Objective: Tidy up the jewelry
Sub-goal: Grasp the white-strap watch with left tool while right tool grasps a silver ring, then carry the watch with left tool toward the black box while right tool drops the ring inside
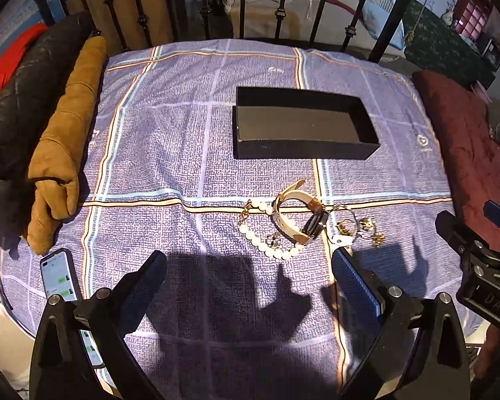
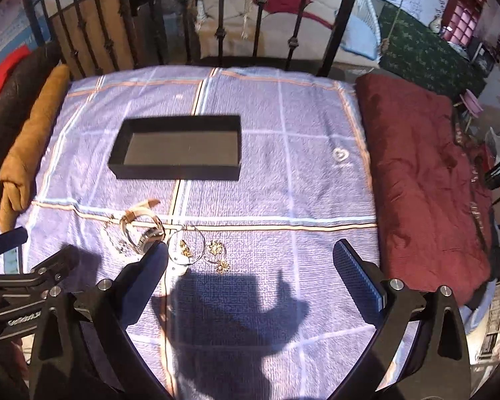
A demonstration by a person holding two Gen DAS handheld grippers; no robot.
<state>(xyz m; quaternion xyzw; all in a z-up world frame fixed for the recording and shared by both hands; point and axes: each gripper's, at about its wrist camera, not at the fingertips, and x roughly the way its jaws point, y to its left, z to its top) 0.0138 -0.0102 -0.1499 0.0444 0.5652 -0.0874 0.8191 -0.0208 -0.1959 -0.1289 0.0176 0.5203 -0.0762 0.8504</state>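
Observation:
An empty black box (image 1: 300, 126) sits on the purple checked cloth (image 1: 170, 153); it also shows in the right wrist view (image 2: 180, 148). In front of it lies a pile of jewelry: a pearl bracelet (image 1: 266, 245), a cream-strapped watch (image 1: 291, 213), a thin bangle (image 2: 186, 245) and gold earrings (image 1: 371, 230), which also show in the right wrist view (image 2: 218, 255). My left gripper (image 1: 248, 273) is open and empty, just short of the pearls. My right gripper (image 2: 250, 263) is open and empty, with its left finger (image 2: 146, 273) beside the watch (image 2: 143, 233).
A tan folded cloth (image 1: 66, 140) and a black jacket (image 1: 13, 110) lie at the left. A dark red blanket (image 2: 423, 180) lies at the right. A phone (image 1: 61, 278) rests at the near left edge. A black iron railing (image 1: 283, 6) stands behind.

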